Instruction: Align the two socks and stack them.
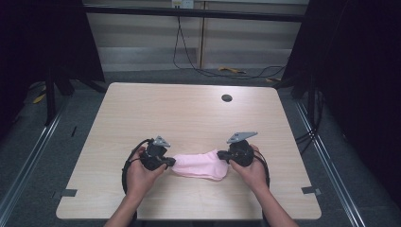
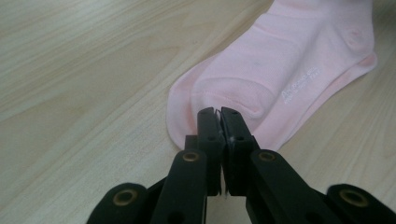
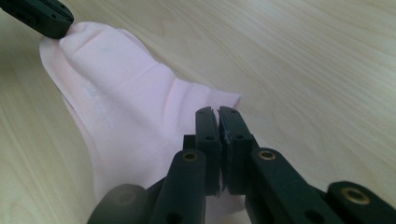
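A pale pink sock point(image 1: 201, 164) lies flat on the light wooden table point(image 1: 189, 113) near its front edge, stretched between my two grippers. My left gripper point(image 1: 171, 162) is shut on the sock's rounded end; in the left gripper view its jaws point(image 2: 218, 112) meet on the edge of the sock point(image 2: 280, 70). My right gripper point(image 1: 221, 156) is shut on the opposite end; the right gripper view has its jaws point(image 3: 216, 111) pinching a raised fold of the sock point(image 3: 126, 107). The left gripper point(image 3: 65, 28) also appears there, at the sock's far tip.
A small black round hole point(image 1: 227, 98) sits at the table's far right. Dark frames stand on both sides of the table, and cables point(image 1: 189, 56) trail on the floor beyond its far edge. Black tape tabs point(image 1: 68, 193) mark the front corners.
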A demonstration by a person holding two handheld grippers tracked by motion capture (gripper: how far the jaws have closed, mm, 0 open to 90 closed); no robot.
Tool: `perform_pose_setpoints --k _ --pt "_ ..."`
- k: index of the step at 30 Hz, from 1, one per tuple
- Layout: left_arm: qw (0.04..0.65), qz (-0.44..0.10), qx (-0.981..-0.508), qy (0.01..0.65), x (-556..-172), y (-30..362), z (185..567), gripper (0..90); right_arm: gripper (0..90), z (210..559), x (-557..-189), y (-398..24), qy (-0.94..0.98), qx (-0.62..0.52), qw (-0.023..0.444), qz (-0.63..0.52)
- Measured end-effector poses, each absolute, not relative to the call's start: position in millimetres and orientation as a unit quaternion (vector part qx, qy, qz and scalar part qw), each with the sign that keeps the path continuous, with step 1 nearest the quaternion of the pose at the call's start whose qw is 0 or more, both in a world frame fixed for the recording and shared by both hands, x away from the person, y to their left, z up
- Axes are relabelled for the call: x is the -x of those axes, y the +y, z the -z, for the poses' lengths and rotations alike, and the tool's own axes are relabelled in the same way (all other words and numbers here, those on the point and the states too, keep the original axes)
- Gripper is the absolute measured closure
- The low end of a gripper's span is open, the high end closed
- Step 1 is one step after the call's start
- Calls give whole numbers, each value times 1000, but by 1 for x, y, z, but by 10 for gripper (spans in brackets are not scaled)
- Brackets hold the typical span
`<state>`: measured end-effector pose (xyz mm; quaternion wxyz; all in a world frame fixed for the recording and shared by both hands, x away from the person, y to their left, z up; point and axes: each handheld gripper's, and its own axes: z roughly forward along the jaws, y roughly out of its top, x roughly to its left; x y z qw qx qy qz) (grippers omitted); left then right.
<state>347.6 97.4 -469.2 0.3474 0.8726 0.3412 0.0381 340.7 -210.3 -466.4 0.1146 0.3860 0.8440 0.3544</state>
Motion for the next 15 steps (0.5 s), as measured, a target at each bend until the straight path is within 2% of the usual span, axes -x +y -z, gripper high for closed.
perform_pose_setpoints --k 7,15 --pt "345 -31 -873 344 -345 103 466 878 873 457 -337 -206 847 -377 111 -357" --pt "337 -27 -876 345 -349 99 482 876 872 480 -338 -206 850 -389 96 -342"
